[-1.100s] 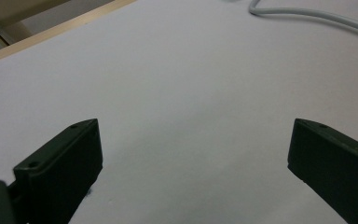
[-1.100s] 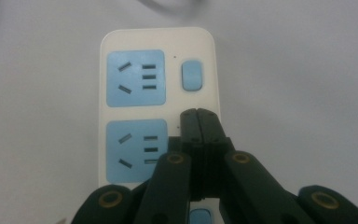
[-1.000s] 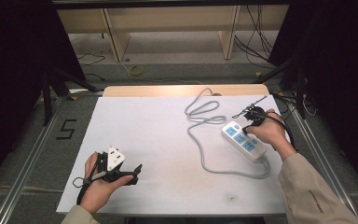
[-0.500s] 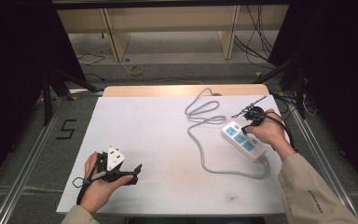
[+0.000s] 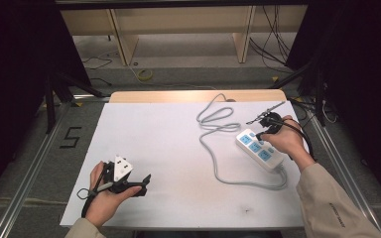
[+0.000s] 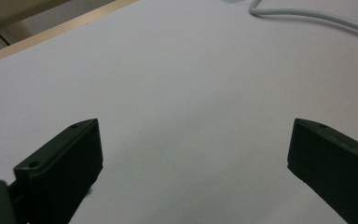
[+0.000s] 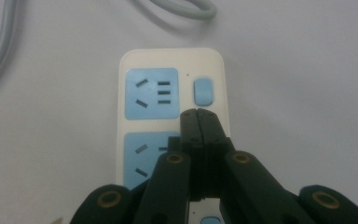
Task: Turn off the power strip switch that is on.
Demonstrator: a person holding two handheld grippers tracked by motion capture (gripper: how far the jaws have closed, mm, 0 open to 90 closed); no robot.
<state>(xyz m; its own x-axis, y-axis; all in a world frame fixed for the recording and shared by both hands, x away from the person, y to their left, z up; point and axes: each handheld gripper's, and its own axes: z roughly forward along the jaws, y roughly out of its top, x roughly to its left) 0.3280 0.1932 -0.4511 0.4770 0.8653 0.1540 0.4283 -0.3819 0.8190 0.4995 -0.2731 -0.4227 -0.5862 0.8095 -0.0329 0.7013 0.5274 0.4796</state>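
A white power strip (image 5: 260, 149) with blue sockets lies at the right of the white table (image 5: 178, 144), its grey cord (image 5: 218, 144) looping toward the far side. The right gripper (image 7: 198, 114) hovers over it, jaws pressed together just near of a blue switch (image 7: 203, 91). The left gripper (image 6: 193, 144), near-left, rests with jaws wide apart over bare table.

White counter (image 5: 178, 148) with a pale wooden strip (image 5: 193, 95) along its far edge, standing on a grey floor (image 5: 25, 148). A black numeral "5" (image 5: 70, 137) is marked on the floor at left, beside a metal rail (image 5: 30, 173) running along the counter's side. Beyond the counter, a light wooden shelf frame (image 5: 178, 25); black cables (image 5: 273, 34) and a yellow coil (image 5: 145, 75) lie on the floor. Dark curtains (image 5: 15, 59) close both sides.
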